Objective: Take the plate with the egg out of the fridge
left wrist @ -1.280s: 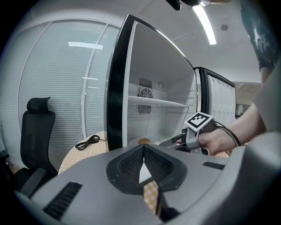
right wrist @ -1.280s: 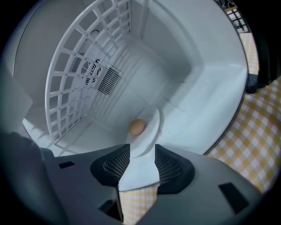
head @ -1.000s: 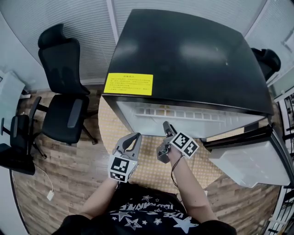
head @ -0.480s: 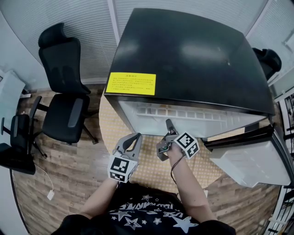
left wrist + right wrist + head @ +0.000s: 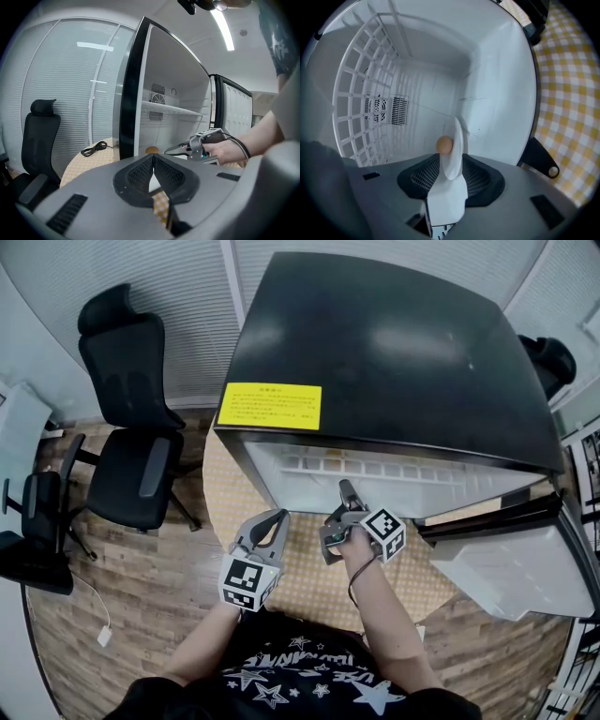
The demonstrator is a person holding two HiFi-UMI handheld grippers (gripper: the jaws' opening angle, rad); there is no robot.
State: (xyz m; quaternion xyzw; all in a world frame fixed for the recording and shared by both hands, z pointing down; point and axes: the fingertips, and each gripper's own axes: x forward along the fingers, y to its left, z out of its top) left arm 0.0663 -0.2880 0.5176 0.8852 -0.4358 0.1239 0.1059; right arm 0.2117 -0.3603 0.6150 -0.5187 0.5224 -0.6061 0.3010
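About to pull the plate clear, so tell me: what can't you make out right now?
Plate face: edge-on in the right gripper view; its lower rim sits behind the fingers.
Egg and plate in the head view: hidden behind the right gripper and fridge edge.
Yellow label print: too small, head view.

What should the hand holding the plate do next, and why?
Probably draw the right gripper straight back toward the person, kept level: it is shut on the plate, the egg just rests on it, and the plate is not yet clear of the fridge.
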